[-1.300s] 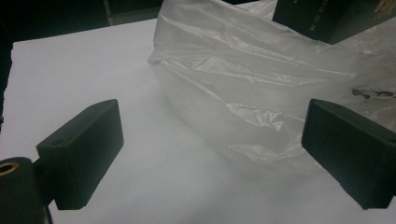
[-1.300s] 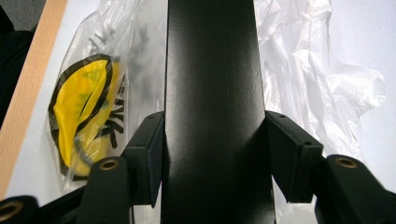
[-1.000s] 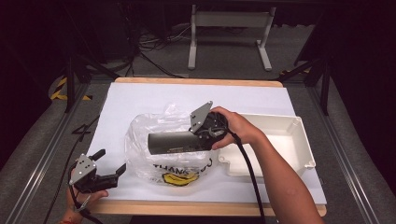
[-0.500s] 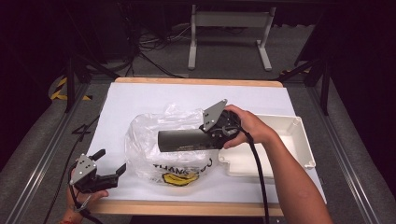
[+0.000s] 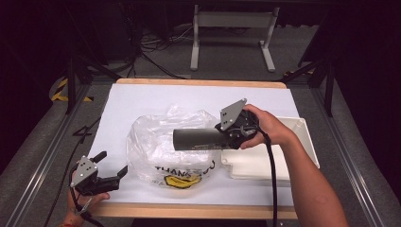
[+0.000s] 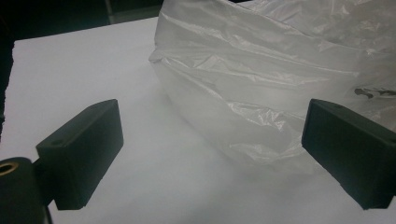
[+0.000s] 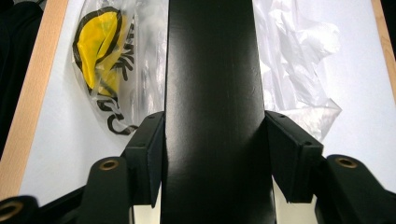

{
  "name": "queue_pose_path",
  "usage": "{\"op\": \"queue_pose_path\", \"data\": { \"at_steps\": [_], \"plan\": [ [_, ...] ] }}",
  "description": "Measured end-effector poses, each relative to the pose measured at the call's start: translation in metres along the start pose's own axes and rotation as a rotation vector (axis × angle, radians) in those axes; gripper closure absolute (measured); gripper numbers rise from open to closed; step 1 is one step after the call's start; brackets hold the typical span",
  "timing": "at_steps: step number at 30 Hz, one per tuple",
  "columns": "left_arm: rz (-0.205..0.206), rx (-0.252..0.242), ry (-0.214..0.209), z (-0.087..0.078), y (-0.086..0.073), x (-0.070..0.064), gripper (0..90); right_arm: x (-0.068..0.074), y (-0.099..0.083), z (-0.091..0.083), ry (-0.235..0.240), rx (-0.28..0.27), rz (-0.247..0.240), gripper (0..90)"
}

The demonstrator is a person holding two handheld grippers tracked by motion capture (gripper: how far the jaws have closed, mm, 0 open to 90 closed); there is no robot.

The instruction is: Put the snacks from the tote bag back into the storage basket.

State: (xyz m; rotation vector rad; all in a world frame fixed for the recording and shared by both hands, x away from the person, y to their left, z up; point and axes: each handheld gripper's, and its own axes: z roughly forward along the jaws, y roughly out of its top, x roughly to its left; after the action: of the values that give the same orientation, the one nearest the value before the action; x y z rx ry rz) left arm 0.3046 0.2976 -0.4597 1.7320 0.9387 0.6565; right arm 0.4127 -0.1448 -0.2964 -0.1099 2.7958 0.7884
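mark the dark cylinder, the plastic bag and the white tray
dark cylinder (image 5: 198,139), high view, mid-length of its side.
plastic bag (image 5: 151,142), high view, clear crumpled left part.
white tray (image 5: 302,142), high view, right rim.

We're looking at a lab or recording studio: a worktop (image 5: 142,101) covered in white paper is standing on dark grey carpet, cables (image 5: 151,52) are trailing across the floor, and a metal stand (image 5: 231,33) is sitting behind in darkness.
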Motion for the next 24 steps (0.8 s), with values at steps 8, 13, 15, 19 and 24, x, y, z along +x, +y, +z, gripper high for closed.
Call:
{"op": "queue_pose_path", "data": {
  "at_steps": [8,13,15,19,24],
  "plan": [
    [0.001,0.003,0.003,0.0,0.0,0.0,6.3,0.002,-0.013,-0.012,-0.007,0.009,0.011,43.1],
    [0.0,0.002,0.005,0.001,0.0,-0.001,6.4,0.002,-0.022,-0.02,-0.019,0.018,0.022,43.1],
    [0.0,0.003,0.006,0.001,0.0,-0.001,6.3,0.002,-0.025,-0.024,-0.02,0.02,0.025,43.1],
    [0.0,0.0,0.005,0.001,0.0,-0.001,6.4,0.003,-0.033,-0.032,-0.033,0.021,0.038,43.1],
    [-0.002,0.004,0.006,0.0,0.0,0.0,6.4,0.005,-0.045,-0.041,-0.045,0.033,0.054,43.1]
  ]
}}
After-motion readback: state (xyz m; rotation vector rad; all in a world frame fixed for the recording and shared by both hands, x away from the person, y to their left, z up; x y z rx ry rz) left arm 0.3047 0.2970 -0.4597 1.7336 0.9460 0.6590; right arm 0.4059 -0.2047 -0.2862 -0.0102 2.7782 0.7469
